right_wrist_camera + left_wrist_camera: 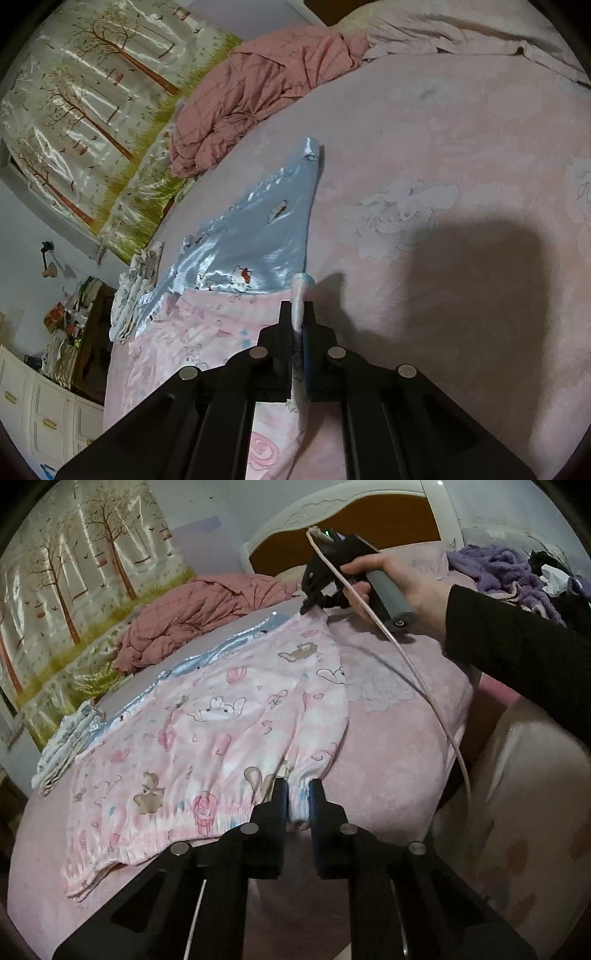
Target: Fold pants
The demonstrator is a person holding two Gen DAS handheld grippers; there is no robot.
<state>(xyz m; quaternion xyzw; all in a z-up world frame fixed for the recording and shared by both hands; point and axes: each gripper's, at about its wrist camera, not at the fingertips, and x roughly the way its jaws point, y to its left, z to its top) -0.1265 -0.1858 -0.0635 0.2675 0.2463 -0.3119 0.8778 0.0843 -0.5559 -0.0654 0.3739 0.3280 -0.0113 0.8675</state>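
Observation:
Pink pants (207, 738) printed with cartoon animals lie spread on the pink bed. My left gripper (297, 794) is shut on the elastic waistband at the near edge. My right gripper (308, 603), held by a hand, is shut on the far end of the pants. In the right wrist view my right gripper (297, 314) pinches a fold of the pink pants (207, 332), with the cloth sticking up between the fingers.
A shiny light-blue satin garment (258, 229) lies under and beyond the pants. A crumpled rose quilt (192, 616) sits at the back. A small folded printed cloth (66, 746) lies at the left. Purple clothes (498, 568) pile at the far right. The bed's near edge (461, 738) drops on the right.

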